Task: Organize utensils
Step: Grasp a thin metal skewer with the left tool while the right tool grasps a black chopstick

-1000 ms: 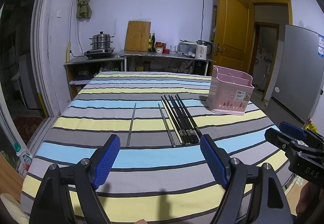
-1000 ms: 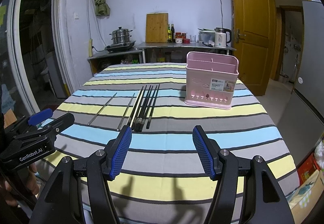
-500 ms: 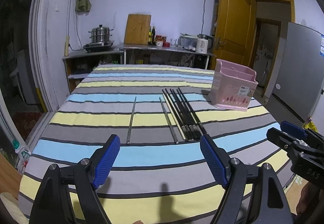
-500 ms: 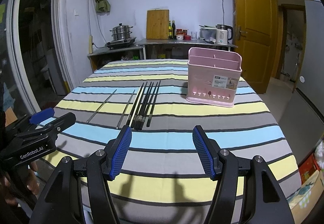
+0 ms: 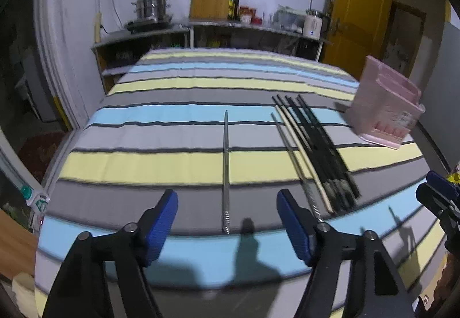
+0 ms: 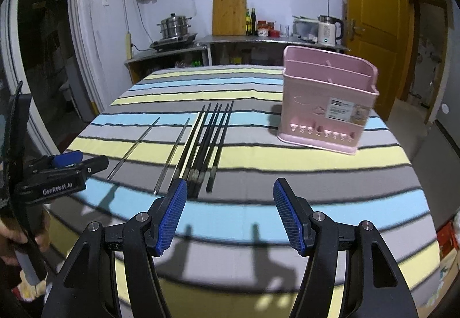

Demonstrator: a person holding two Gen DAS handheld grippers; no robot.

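Several chopsticks lie side by side on the striped tablecloth: a lone metal chopstick (image 5: pixel 225 162), a second metal chopstick (image 5: pixel 293 159), a pale one (image 5: pixel 302 156) and a bunch of black ones (image 5: pixel 322 151). The black bunch (image 6: pixel 210 139) and the lone metal chopstick (image 6: pixel 133 146) also show in the right wrist view. A pink utensil holder (image 6: pixel 327 105) stands upright at the right, also in the left wrist view (image 5: pixel 385 110). My left gripper (image 5: pixel 227 223) is open and empty, straddling the near end of the lone metal chopstick. My right gripper (image 6: pixel 230 208) is open and empty, just short of the black bunch.
The striped table (image 6: pixel 258 220) ends at the left and right edges. Behind it stands a counter (image 6: pixel 230 43) with a steamer pot (image 6: pixel 174 27), a cutting board, bottles and a kettle (image 6: pixel 327 30). A yellow door (image 6: pixel 373 15) is at the right.
Both grippers have moved forward and down over the table toward the chopsticks. The left gripper now lines up with the lone metal chopstick. Both stay open.
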